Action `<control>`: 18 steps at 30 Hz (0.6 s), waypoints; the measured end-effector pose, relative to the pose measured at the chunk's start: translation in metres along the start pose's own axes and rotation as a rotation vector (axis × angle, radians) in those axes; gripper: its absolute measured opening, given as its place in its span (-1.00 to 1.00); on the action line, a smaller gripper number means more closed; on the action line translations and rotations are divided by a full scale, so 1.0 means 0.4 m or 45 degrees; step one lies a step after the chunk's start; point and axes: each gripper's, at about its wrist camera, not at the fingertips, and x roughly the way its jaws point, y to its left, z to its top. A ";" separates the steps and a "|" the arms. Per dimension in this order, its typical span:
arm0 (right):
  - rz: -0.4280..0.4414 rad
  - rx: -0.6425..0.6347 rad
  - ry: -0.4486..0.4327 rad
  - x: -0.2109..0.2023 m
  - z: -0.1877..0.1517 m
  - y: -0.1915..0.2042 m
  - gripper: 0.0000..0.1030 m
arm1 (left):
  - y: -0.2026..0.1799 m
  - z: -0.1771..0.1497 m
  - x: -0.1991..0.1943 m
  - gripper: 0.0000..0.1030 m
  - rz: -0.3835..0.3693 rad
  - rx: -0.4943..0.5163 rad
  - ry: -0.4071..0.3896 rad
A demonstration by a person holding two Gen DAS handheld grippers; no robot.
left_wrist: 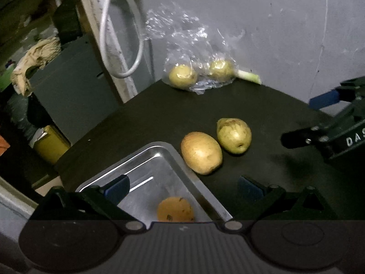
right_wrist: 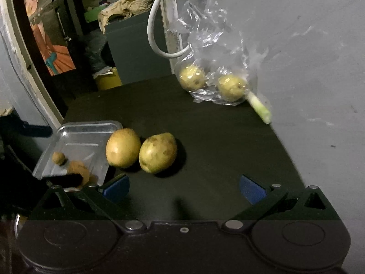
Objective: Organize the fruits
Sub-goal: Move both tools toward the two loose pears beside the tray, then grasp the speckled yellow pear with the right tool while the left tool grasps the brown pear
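Your left gripper (left_wrist: 182, 188) hangs wide open over the metal tray (left_wrist: 182, 159), holding nothing. Your right gripper (right_wrist: 183, 188) is also wide open, empty, near two pears (right_wrist: 141, 150) beside the tray.

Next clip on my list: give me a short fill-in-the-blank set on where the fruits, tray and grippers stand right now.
1. Beside the metal tray, ____ loose fruits lie on the dark table.
2. Two more fruits sit inside a clear plastic ____ by the wall.
3. The left gripper hovers over the tray with its jaws ____.
4. The right gripper holds ____.

Missing words: two; bag; open; nothing
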 end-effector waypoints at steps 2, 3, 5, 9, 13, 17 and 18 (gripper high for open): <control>0.028 -0.006 0.013 0.028 0.011 -0.005 0.99 | -0.003 0.012 0.029 0.99 0.002 0.033 0.010; 0.046 -0.013 0.013 0.040 0.015 -0.006 0.99 | -0.003 0.015 0.039 0.99 0.005 0.050 0.015; 0.096 -0.036 0.012 0.069 0.022 -0.011 0.99 | -0.006 0.024 0.064 0.99 0.012 0.092 0.021; 0.164 -0.091 0.023 0.120 0.036 -0.017 0.99 | -0.014 0.037 0.107 0.99 -0.005 0.188 0.024; 0.208 -0.092 0.031 0.154 0.050 -0.032 0.93 | -0.025 0.046 0.137 0.99 -0.031 0.302 0.021; 0.269 -0.039 0.039 0.175 0.056 -0.046 0.84 | -0.043 0.049 0.171 0.99 -0.026 0.411 0.047; 0.274 -0.041 0.040 0.177 0.057 -0.044 0.83 | -0.045 0.050 0.179 0.99 -0.029 0.421 0.060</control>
